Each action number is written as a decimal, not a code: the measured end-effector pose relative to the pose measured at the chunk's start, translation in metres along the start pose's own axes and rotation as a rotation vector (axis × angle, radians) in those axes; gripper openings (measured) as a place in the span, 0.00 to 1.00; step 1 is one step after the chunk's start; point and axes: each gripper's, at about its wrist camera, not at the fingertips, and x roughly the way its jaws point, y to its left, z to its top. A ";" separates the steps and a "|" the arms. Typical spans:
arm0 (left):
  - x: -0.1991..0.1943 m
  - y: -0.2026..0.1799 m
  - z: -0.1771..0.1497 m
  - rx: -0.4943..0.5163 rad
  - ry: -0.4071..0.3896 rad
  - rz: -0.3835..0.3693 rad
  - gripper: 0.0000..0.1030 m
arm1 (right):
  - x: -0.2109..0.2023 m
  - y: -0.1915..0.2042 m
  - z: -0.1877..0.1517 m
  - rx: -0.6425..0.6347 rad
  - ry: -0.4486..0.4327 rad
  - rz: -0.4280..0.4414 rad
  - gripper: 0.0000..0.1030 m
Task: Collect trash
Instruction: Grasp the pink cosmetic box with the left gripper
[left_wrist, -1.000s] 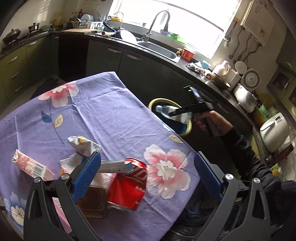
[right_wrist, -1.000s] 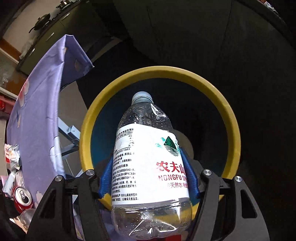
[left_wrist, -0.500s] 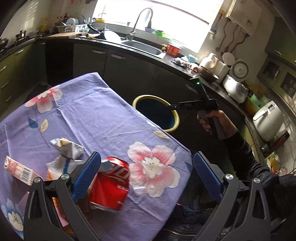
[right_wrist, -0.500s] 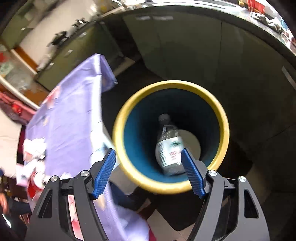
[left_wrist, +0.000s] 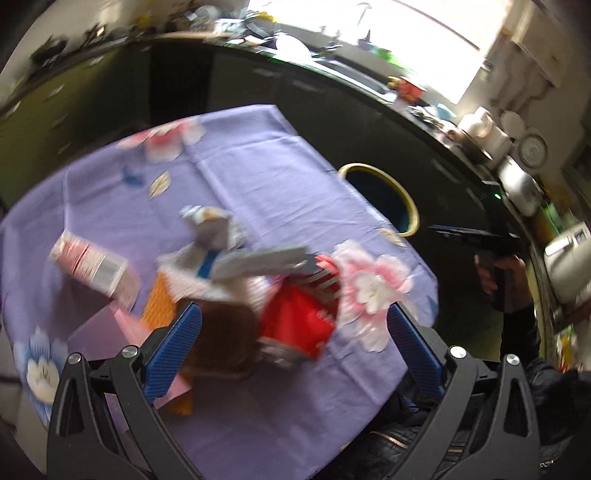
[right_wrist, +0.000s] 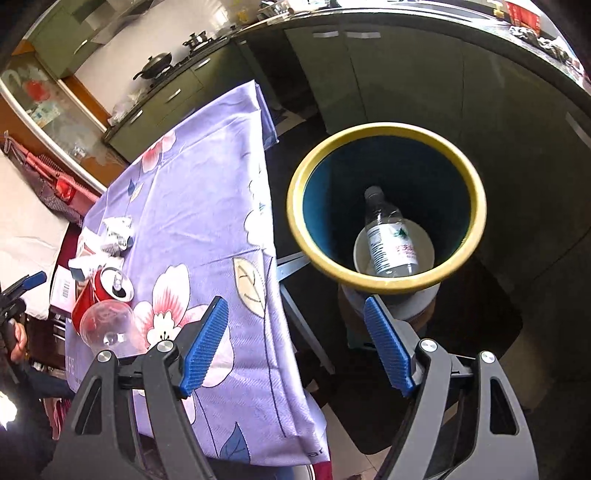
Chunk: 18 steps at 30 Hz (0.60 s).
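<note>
Plastic bottle (right_wrist: 391, 236) in bin (right_wrist: 384, 282), beyond jaws.

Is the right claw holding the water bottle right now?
No, the water bottle lies inside the yellow-rimmed bin, and the right claw is open and empty.

A purple flowered cloth (right_wrist: 207, 206) covers the desk. Behind it a dark counter (left_wrist: 369, 96) runs under a bright window (left_wrist: 424, 33), with green cabinets (right_wrist: 406, 74) below. A black wok (right_wrist: 153, 66) sits on the stove, and white kettles (left_wrist: 487, 129) stand on the counter.
</note>
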 end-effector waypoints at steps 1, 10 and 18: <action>-0.002 0.009 -0.002 -0.021 -0.001 0.023 0.93 | 0.004 0.001 0.002 -0.003 0.003 0.002 0.73; -0.011 0.058 -0.013 -0.142 0.024 0.261 0.93 | 0.020 0.016 0.006 -0.034 0.028 0.022 0.73; -0.012 0.069 -0.025 -0.219 0.032 0.313 0.93 | 0.029 0.024 0.006 -0.055 0.057 0.039 0.73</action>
